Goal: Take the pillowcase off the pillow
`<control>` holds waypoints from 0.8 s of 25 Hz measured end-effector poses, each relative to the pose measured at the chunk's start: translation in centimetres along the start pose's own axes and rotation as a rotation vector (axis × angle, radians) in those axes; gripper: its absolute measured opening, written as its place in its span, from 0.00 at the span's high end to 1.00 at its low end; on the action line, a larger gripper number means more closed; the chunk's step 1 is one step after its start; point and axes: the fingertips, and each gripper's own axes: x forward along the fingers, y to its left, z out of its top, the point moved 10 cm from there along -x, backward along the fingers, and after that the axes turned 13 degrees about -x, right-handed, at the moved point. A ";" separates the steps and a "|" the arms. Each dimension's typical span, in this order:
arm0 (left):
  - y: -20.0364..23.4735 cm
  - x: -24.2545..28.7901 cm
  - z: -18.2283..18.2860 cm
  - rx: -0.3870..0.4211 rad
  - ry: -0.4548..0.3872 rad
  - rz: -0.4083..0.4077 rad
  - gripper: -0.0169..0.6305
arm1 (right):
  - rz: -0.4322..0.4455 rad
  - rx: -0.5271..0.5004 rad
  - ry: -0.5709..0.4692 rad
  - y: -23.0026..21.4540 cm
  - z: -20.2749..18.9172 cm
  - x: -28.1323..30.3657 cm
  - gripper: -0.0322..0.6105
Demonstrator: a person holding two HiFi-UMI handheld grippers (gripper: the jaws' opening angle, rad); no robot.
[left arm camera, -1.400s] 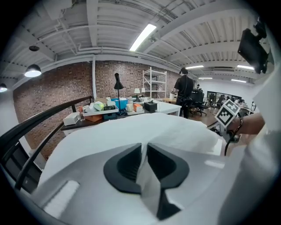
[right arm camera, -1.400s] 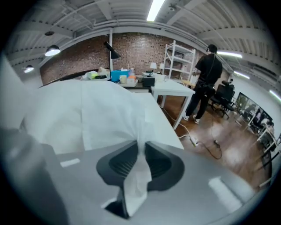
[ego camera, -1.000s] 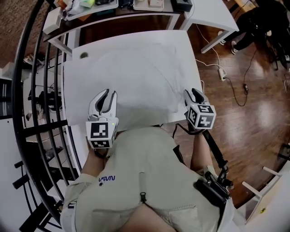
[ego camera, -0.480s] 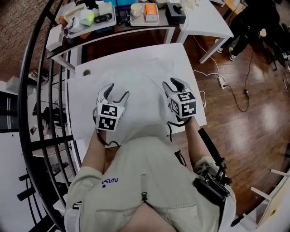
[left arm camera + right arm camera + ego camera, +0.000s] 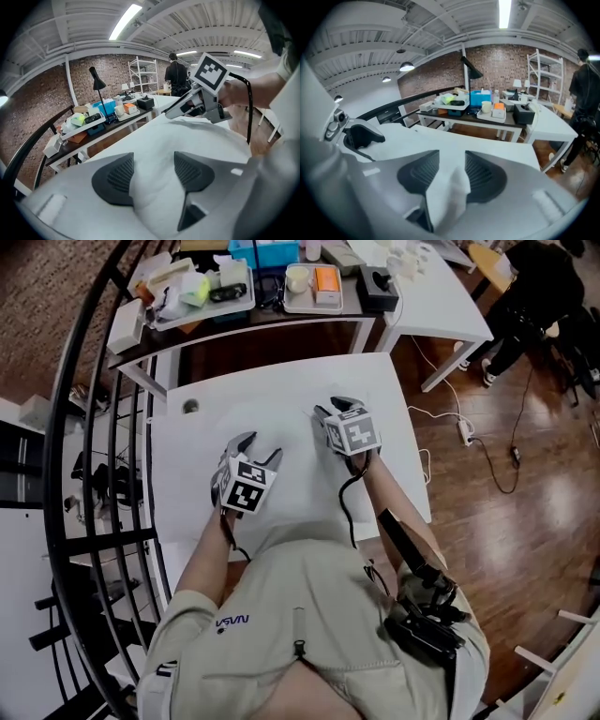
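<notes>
Pillowcase looks still on: right gripper, jaws just easing apart, pinches a fold; left gripper, just opened wide, straddles cloth.

2 total: left hand-held gripper, right hand-held gripper. 1 pillowcase. 3 tables: centre table, 12 o'clock table, 1 o'clock table. 1 bystander, 2 o'clock.

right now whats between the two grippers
Only white pillowcase fabric, as the head view shows. The left gripper just eased in slightly, fabric between open jaws; the right gripper just eased open slightly, pinching a fold.
</notes>
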 end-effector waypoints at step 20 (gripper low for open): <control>-3.2 -10.5 -1.0 -0.064 -0.299 0.011 0.95 | -0.311 -0.016 -0.002 -3.5 -2.4 -1.9 0.94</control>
